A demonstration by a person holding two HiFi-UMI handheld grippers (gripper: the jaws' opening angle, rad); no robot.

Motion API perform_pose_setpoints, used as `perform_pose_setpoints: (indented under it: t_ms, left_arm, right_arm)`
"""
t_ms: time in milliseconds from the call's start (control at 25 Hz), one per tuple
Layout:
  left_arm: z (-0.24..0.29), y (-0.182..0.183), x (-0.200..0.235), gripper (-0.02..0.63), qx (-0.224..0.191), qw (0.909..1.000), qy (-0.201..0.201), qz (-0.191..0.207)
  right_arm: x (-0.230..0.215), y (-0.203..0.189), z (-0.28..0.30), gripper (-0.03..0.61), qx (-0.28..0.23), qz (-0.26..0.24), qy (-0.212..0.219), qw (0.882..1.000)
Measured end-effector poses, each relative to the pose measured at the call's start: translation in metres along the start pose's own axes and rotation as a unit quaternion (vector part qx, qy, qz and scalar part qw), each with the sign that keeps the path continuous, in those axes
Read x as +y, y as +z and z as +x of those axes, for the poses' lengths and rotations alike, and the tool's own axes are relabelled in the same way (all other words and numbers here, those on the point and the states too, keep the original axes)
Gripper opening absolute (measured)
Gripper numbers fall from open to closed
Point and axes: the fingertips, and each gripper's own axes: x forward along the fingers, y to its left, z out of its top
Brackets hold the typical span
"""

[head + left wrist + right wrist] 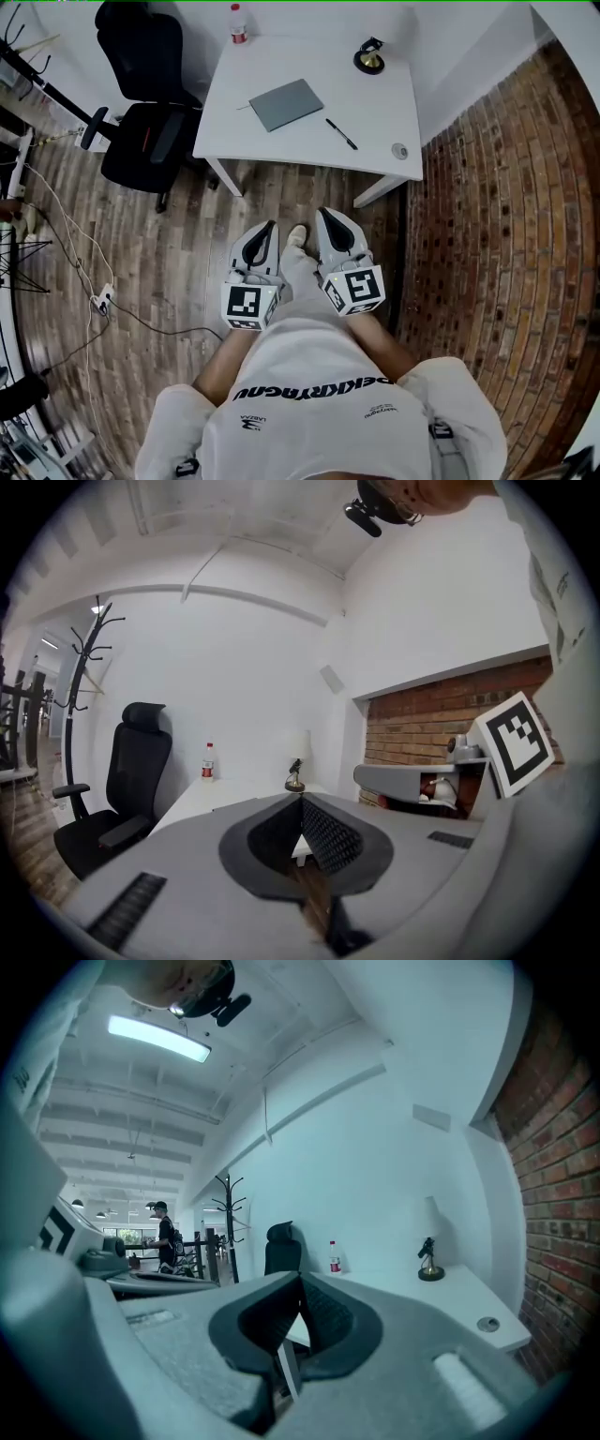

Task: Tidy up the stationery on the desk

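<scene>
A white desk (375, 103) stands ahead of me across the wooden floor. A grey notebook (286, 103), a black pen (341, 133) and a small round silver object (399, 150) lie on it. My left gripper (273, 226) and right gripper (322, 214) are held side by side in front of my body, well short of the desk. Both are shut with nothing between the jaws. In the left gripper view my left gripper (301, 799) points at the desk (211, 797). The right gripper view has the right gripper (300, 1277) aimed at the same desk (459, 1297).
A black office chair (141, 94) stands at the desk's left corner. A red-capped bottle (238, 23) and a small lamp (369, 58) sit along the desk's far edge. A brick wall (506, 206) runs along the right. Cables (94, 291) trail on the floor at left.
</scene>
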Motion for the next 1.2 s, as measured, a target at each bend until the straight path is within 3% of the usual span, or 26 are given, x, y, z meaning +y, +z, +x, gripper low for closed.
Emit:
perform_pose_setpoints:
  t_ms: [640,960,1200]
  left_arm:
    - [0.184,0.036,0.112,-0.002,0.058,0.9982,0.016,-0.005]
    - [0.274,0.037,0.151,-0.002,0.09,0.9958,0.016,-0.009]
    - [0.318,0.03,0.175,-0.002,0.118,0.9929,0.009,-0.008]
  right_arm:
    - [-0.103,0.028,0.19,0.0,0.026,0.03,-0.032,0.999]
    - [-0.161,0.017,0.257,0.002,0.052,0.057,-0.057,0.995]
    - [-0.181,-0.005,0.288,0.002,0.083,0.081,-0.08,0.99]
